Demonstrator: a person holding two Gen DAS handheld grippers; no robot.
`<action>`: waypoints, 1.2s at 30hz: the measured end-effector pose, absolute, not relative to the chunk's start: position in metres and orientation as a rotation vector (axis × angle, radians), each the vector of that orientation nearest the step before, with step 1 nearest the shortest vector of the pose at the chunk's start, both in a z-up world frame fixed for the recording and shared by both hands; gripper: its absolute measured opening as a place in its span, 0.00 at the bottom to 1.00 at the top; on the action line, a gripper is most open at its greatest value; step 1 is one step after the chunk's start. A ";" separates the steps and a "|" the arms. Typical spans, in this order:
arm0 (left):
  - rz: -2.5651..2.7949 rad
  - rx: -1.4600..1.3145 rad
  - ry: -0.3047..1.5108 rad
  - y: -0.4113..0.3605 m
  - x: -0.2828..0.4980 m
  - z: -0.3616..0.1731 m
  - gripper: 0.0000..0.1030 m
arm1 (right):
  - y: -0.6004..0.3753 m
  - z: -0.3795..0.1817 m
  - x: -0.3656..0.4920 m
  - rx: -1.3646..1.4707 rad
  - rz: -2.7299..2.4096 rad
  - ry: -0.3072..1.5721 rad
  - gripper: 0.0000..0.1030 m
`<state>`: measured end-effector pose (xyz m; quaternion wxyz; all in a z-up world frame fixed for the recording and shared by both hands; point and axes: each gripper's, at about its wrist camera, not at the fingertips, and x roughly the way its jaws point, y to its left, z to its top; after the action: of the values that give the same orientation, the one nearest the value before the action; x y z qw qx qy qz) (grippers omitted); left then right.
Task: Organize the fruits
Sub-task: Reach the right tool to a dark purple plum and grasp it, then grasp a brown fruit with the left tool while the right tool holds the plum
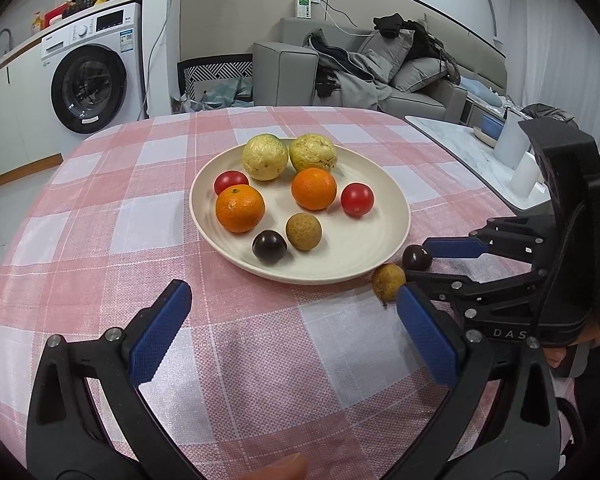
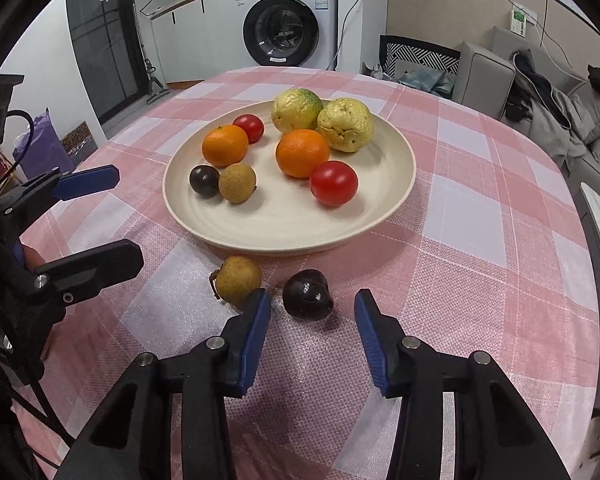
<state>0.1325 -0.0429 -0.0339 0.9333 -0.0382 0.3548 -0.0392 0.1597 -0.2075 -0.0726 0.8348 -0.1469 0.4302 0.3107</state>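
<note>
Right wrist view. Far left: left gripper (image 2: 100, 220), jaws apart, empty. Centre: cream plate (image 2: 388, 200) bearing fruit. Lower centre, on checked cloth (image 2: 480, 280): brown longan (image 2: 236, 280), dark plum (image 2: 307, 295). Right gripper (image 2: 312, 316) jaws flank plum, untouching.

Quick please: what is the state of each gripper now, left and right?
Left gripper: open, holding nothing.
Right gripper: open; the dark cherry lies between its fingers, not yet pressed.
</note>
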 end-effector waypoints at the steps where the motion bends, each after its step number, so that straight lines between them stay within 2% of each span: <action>1: -0.081 -0.078 0.728 -0.043 0.133 -0.034 0.99 | -0.207 -0.073 0.160 -0.308 0.660 0.911 0.39; 7: -0.083 -0.086 0.730 -0.043 0.133 -0.035 0.99 | -0.205 -0.072 0.160 -0.301 0.664 0.902 0.25; 15: -0.079 -0.071 0.729 -0.046 0.133 -0.034 0.99 | -0.215 -0.061 0.159 -0.241 0.689 0.874 0.24; 26: -0.093 -0.069 0.823 -0.075 0.140 -0.046 0.99 | -0.239 -0.042 0.165 -0.145 0.673 0.830 0.24; 29: -0.086 -0.089 0.853 -0.081 0.145 -0.052 0.86 | -0.243 -0.038 0.165 -0.135 0.671 0.822 0.24; 31: -0.105 -0.115 0.879 -0.084 0.150 -0.056 0.72 | -0.245 -0.036 0.165 -0.128 0.670 0.818 0.24; 33: -0.128 -0.126 0.898 -0.088 0.153 -0.058 0.70 | -0.247 -0.035 0.166 -0.120 0.670 0.815 0.24; 36: -0.162 -0.129 0.908 -0.096 0.155 -0.060 0.61 | -0.250 -0.034 0.166 -0.117 0.670 0.813 0.24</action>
<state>0.1554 -0.0962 -0.0602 0.8935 -0.0620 0.4378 -0.0779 0.1660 -0.2495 -0.0342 0.8629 -0.0557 0.3877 0.3194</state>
